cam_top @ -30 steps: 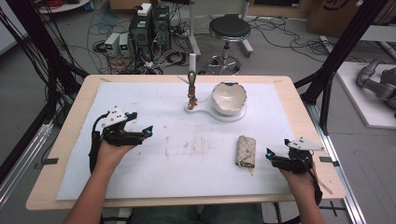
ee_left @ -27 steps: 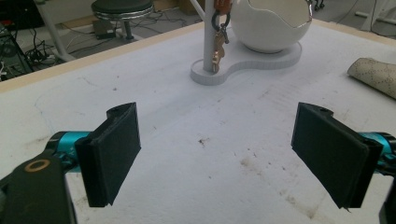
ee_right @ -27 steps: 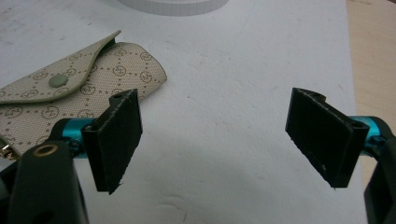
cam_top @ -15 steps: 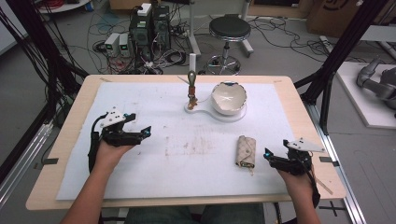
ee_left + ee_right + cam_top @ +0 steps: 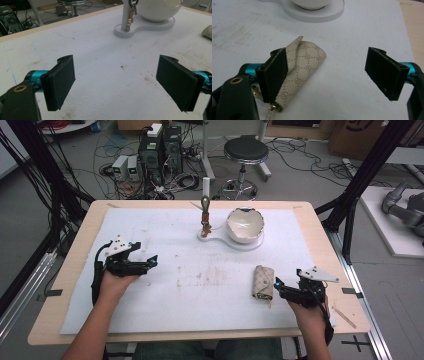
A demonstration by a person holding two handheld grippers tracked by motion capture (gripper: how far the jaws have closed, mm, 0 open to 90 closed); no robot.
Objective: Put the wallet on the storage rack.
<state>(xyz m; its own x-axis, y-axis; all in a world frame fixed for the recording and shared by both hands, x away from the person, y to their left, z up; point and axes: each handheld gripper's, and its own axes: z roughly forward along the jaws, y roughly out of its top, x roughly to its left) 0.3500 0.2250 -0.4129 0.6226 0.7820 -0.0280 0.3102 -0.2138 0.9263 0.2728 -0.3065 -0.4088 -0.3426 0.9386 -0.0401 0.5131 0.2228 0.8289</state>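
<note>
Left gripper (image 5: 145, 262) parked on the left side of the white mat (image 5: 165, 305), hand low and flat, jaws spread wide with nothing between them, aimed toward the middle. Right gripper (image 5: 280, 287) down near the front right corner, jaws also gaping, empty, tips just beside the beige patterned pouch (image 5: 263, 281). Pouch lying flat on the mat, well apart from the white bowl (image 5: 245, 224) on its white stand (image 5: 212, 236) at the far middle. Up close from the right gripper view: quilted dot-and-logo print on the pouch (image 5: 304, 65), one flap curled up, a gold clasp (image 5: 272, 108) at the near end. From the left gripper view: a key (image 5: 130, 18) hanging on the stand's post (image 5: 125, 15), plus brown stains on the mat.
</note>
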